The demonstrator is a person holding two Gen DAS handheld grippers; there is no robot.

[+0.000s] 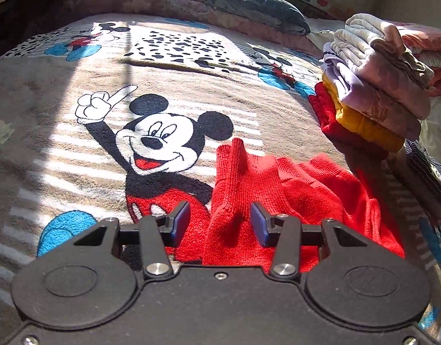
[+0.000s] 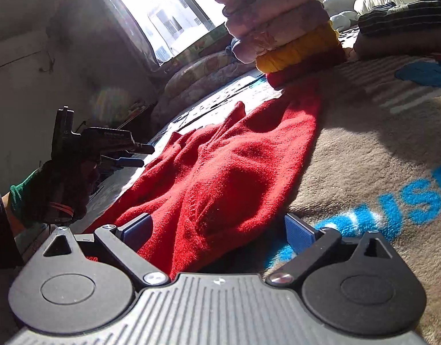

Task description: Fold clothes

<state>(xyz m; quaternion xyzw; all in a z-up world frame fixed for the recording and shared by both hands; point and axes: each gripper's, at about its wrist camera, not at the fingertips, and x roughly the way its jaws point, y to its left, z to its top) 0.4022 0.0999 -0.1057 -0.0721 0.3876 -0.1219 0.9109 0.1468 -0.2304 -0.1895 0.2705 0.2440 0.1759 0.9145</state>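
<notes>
The left gripper point(image 1: 220, 224) hangs with jaws spread and empty over the near left edge of the red knit garment point(image 1: 278, 189); the right gripper point(image 2: 217, 231), also spread and holding nothing, straddles its near right edge. The garment lies rumpled on the cartoon-print blanket point(image 1: 62, 149), with the stack of folded clothes point(image 1: 375, 86) just beyond at far right. A good fold probably means pinching both near corners, pulling the knit taut and flattening the ridges first.

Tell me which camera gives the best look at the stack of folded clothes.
The left wrist view. It shows the stack of folded clothes from above and the side, sunlit, with the red, yellow, lilac and pale layers distinct. The right wrist view catches the stack from low down, backlit by the window, its top cut off.
</notes>
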